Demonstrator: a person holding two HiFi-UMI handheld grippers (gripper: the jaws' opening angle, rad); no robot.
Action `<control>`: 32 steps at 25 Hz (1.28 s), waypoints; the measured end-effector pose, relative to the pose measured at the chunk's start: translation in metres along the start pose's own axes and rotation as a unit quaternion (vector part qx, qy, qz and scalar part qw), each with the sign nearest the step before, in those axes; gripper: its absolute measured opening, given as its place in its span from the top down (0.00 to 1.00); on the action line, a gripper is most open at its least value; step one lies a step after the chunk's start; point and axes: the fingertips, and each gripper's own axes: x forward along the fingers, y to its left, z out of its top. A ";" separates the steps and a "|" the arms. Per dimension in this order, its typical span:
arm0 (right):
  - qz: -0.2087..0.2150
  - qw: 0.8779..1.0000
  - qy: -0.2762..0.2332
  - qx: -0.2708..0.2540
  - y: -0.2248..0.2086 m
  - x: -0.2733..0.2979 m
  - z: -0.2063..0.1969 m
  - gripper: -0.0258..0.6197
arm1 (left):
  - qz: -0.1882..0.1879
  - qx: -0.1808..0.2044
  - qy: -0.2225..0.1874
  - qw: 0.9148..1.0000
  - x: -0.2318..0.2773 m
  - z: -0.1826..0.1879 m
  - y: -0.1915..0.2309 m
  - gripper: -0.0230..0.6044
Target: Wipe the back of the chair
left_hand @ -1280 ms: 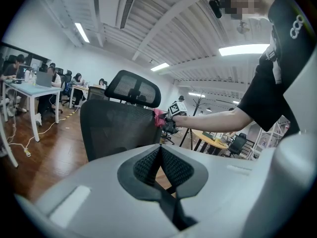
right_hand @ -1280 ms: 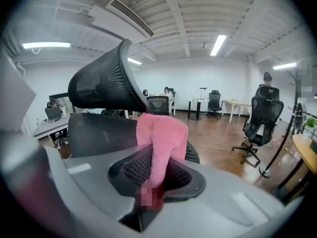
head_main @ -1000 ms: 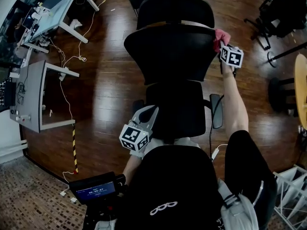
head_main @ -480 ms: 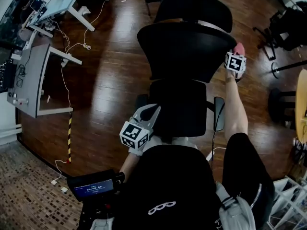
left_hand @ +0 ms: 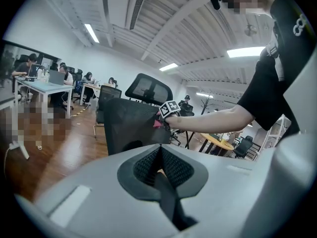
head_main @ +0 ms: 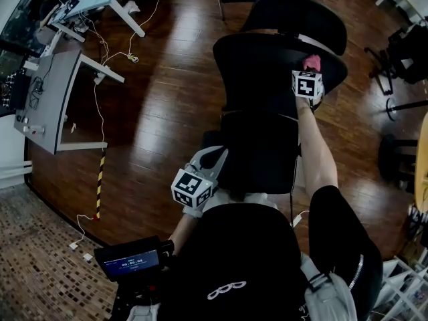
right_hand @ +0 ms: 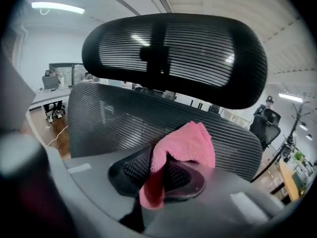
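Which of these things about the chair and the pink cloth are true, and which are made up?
1. The right hand-held gripper is shut on a pink cloth. True.
2. The pink cloth is down on the seat. False: it is up in front of the chair back, just below the headrest.
3. The left hand-held gripper holds a cloth too. False: its jaws are shut with nothing between them, and it is held low, near the person.
4. The floor is wooden. True.
5. The chair back is solid red plastic. False: it is black mesh.
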 end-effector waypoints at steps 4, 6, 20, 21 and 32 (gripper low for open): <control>0.040 0.999 -0.014 -0.031 0.067 0.005 0.020 0.89 | 0.004 -0.004 -0.001 1.000 -0.012 -0.003 0.012 0.98; 0.061 0.997 -0.021 -0.039 0.100 0.007 0.027 0.89 | 0.006 -0.008 -0.001 1.000 -0.018 -0.006 0.019 0.98; 0.218 0.970 -0.050 -0.095 0.288 0.009 0.058 0.89 | 0.008 -0.032 -0.008 0.999 -0.055 -0.008 0.062 0.98; 0.228 0.968 -0.050 -0.097 0.299 0.009 0.060 0.89 | 0.007 -0.033 -0.007 0.999 -0.058 -0.007 0.067 0.98; 0.360 0.917 -0.060 -0.158 0.395 -0.011 0.040 0.89 | 0.010 -0.025 0.008 1.000 -0.071 -0.011 0.077 0.98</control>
